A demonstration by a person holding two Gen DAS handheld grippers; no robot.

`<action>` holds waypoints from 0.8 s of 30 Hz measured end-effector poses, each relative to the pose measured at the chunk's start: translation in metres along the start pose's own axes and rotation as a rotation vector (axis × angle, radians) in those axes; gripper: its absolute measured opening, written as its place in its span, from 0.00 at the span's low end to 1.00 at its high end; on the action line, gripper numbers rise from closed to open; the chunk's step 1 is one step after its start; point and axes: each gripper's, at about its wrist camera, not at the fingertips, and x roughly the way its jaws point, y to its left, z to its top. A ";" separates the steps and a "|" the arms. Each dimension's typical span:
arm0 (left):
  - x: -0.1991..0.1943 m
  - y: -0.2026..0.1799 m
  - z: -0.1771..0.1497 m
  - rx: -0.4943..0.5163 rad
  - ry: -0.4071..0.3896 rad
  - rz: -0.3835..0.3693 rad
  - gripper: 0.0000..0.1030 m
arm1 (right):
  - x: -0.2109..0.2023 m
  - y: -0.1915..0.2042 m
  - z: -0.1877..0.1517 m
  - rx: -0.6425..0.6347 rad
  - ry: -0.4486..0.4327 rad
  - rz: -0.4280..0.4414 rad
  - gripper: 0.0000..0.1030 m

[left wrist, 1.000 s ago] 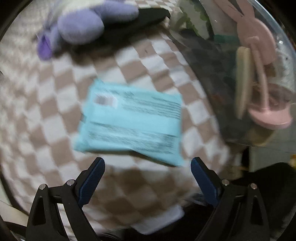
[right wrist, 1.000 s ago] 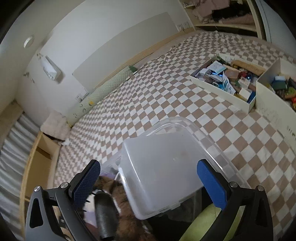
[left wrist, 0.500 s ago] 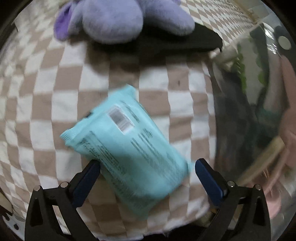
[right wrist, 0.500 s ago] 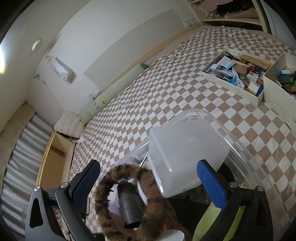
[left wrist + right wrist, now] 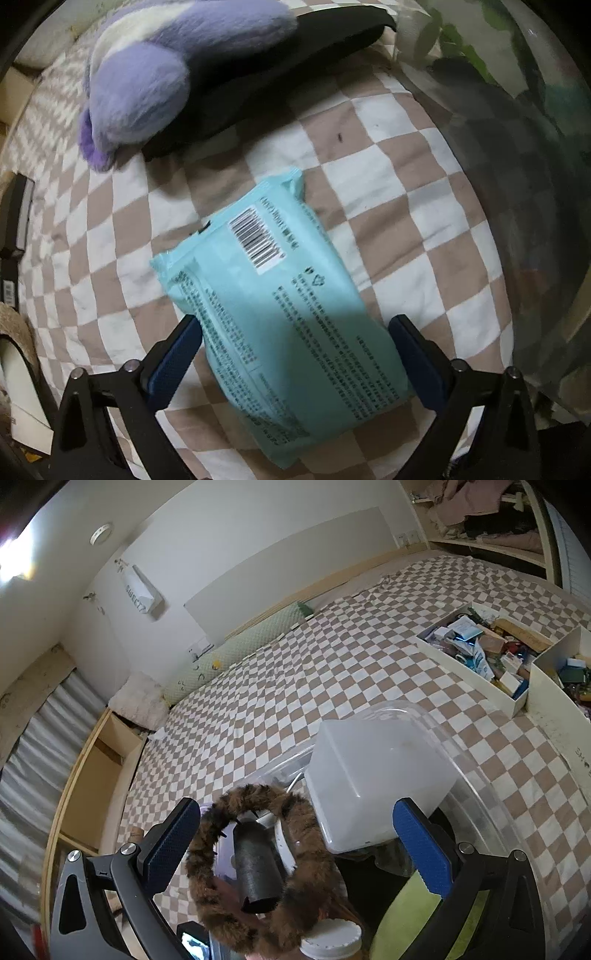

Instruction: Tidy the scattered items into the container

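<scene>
Teal film pack, flat on the checked sheet beside the clear bin; likely light, soft and slick, best pinched across its long sides near the middle. Left gripper spread, fingers flanking the pack without visibly pressing. Right gripper spread and empty, above the bin.
</scene>
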 end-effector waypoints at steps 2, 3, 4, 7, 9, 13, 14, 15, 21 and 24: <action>-0.003 0.005 -0.003 0.005 -0.006 -0.021 0.92 | -0.005 -0.004 0.000 0.016 -0.015 -0.002 1.00; -0.005 0.007 -0.005 0.012 -0.012 -0.026 0.91 | -0.007 -0.006 0.001 0.025 -0.022 -0.002 1.00; -0.007 0.008 -0.007 0.021 -0.018 -0.031 0.89 | -0.009 -0.008 0.001 0.034 -0.028 -0.002 1.00; -0.015 0.014 -0.011 0.035 -0.038 -0.050 0.84 | -0.014 -0.014 0.000 0.056 -0.036 -0.005 1.00; -0.021 0.019 -0.014 0.039 -0.050 -0.069 0.81 | -0.017 -0.017 0.000 0.068 -0.041 -0.007 1.00; -0.036 0.031 -0.020 0.033 -0.074 -0.106 0.78 | -0.027 -0.023 -0.002 0.089 -0.060 -0.008 1.00; -0.040 0.034 -0.021 0.037 -0.082 -0.108 0.77 | -0.030 -0.023 -0.002 0.093 -0.065 -0.008 1.00; -0.045 0.035 -0.022 0.042 -0.092 -0.108 0.77 | -0.033 -0.025 -0.002 0.099 -0.070 -0.006 1.00; -0.093 0.037 -0.018 0.064 -0.211 -0.119 0.76 | -0.053 -0.033 -0.006 0.133 -0.106 0.031 1.00; -0.113 0.023 -0.016 0.064 -0.275 -0.154 0.76 | -0.060 -0.038 -0.010 0.152 -0.118 0.077 1.00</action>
